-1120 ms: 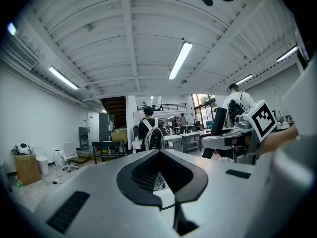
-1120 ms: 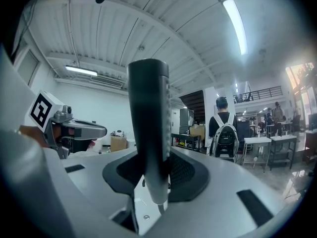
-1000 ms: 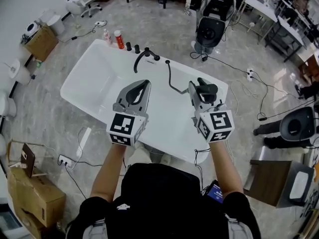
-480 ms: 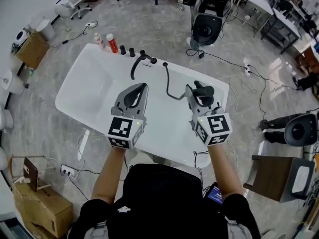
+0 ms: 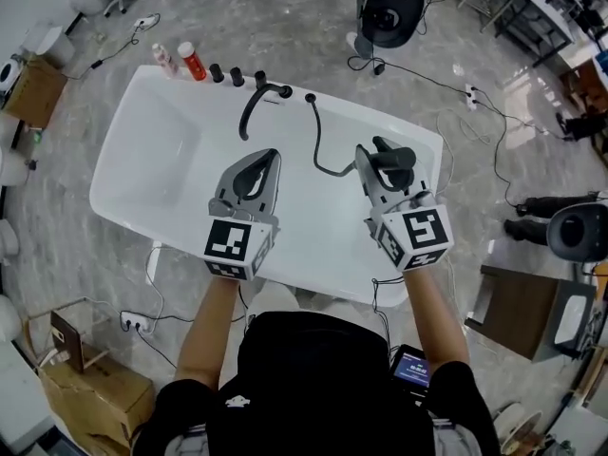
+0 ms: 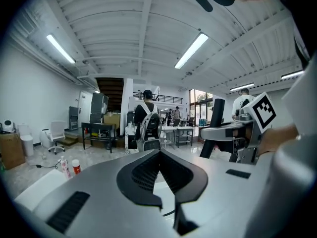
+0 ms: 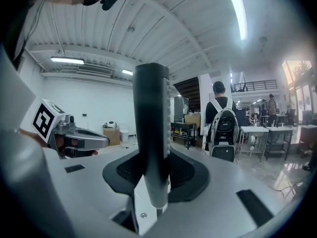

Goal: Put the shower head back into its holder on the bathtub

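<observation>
My left claw (image 5: 263, 158) is shut, pads together with nothing between them; it hangs over the middle of the tub (image 5: 161, 164); my right claw (image 5: 378, 160) is clamped on the shower head (image 5: 393, 156), whose dark handle (image 7: 151, 128) stands upright between the jaws; both are above the tub's right end, clear of its rim; the black hose (image 5: 317, 145) curves from there back to the tub's far rim, just beside the spout (image 5: 251, 112); two bottles (image 5: 180, 60) stand at the tub's far-left corner.
</observation>
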Demonstrator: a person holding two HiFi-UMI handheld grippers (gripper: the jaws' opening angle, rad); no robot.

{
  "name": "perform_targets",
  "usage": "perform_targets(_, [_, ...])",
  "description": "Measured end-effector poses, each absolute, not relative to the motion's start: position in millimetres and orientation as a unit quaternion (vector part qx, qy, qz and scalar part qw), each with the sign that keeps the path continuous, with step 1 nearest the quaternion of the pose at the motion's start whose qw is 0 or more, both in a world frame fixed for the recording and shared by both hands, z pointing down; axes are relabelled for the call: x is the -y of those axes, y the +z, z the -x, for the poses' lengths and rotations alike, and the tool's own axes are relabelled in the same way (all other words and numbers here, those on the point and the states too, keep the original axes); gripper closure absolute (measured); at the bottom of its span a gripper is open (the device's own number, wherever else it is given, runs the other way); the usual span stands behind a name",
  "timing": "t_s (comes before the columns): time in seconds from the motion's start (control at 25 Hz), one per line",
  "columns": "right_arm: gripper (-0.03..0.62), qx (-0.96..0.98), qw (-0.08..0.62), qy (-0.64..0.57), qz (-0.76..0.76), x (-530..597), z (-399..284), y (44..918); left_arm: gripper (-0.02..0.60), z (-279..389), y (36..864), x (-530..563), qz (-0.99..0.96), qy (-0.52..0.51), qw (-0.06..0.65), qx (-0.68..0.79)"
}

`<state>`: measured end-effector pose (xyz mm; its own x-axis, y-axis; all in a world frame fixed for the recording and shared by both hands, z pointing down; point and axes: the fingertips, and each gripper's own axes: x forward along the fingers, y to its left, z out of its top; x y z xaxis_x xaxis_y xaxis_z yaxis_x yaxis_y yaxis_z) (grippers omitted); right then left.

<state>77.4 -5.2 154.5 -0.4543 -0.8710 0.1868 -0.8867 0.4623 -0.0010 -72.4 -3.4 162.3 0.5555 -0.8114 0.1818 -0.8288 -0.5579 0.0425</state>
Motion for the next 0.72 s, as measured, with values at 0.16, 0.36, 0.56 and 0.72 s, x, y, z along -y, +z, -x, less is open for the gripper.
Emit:
perform_targets(0.16, [0.473, 0.85, 0.082, 0.047, -0.518, 25.6, -68.8, 153.3, 0.568, 67.2, 186.7, 18.1, -0.897, 0.086, 0.053, 0.43])
perform_targets(0.36, [0.473, 0.848, 0.089, 0.049, -0.52, 43.7, -57.6, 157.6, 0.566, 56.2, 241.6, 35.0, -0.916, 0.126, 0.058, 0.377])
perform_targets(0.56, [0.474, 0.847, 0.095, 0.05, -0.52, 52.5, -56.2, 164.8, 0.489, 34.9, 312.5, 41.1, -0.933, 0.164, 0.075, 0.312])
perform_targets(0.72, [0.474, 0.846, 0.098, 0.053, -0.521, 57.2, -56.5, 169.6, 0.412, 17.6, 375.9, 47.2, -0.939, 0.207, 0.07, 0.265])
